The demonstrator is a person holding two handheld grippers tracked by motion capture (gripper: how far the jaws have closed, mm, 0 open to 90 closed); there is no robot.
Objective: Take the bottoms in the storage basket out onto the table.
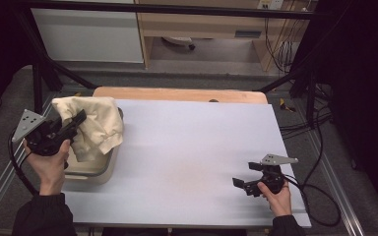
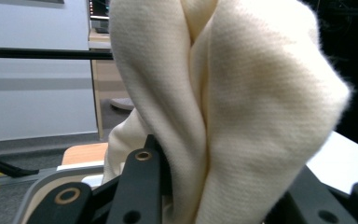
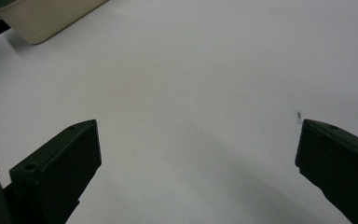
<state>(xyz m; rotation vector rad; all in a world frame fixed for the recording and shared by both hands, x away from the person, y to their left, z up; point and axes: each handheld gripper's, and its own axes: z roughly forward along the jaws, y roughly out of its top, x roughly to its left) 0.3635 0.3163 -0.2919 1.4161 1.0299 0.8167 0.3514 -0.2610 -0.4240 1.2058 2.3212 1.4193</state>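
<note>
Where the desk point(image 1: 187, 147) meets its left edge, a cream bin point(image 1: 92, 169) sits with a cloth point(image 1: 96, 123) lifted above it, pinched by the left hand-held gripper point(image 1: 76, 121) clamped on the fabric. Near the right front corner, the right hand-held gripper point(image 1: 240, 183) rests, jaws spread wide with nothing between them.

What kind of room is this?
Probably a lab or workshop for recording tasks. A black metal frame surrounds the white table, cables trail across the floor, and a person holds a claw tool gripping a cream cloth.
</note>
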